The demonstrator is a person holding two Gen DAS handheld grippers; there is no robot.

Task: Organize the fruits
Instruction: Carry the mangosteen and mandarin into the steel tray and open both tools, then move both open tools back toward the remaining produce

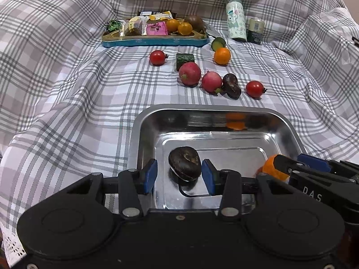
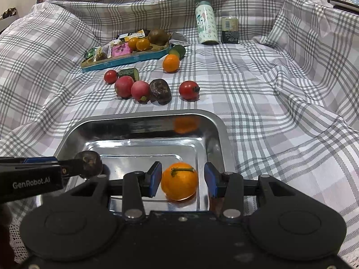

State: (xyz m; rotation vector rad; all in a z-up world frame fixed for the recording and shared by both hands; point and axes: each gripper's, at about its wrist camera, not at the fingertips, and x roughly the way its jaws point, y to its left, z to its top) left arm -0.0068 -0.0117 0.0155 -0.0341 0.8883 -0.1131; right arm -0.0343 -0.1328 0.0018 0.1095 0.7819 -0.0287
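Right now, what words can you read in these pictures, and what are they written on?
"GenRobot.AI": on the side of the left gripper, seen from the right wrist.
"DAS": on the side of the right gripper, seen from the left wrist; more letters may be cut off.
Snack packets in the blue tin tray: print too small to read.
Cartoon bottle and dark can: labels too blurred to read.

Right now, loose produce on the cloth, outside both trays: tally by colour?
Red tomatoes: 2
Pink radishes: 2
Green cucumber pieces: 2
Orange citrus: 1
Dark brown fruit: 1
Total: 8
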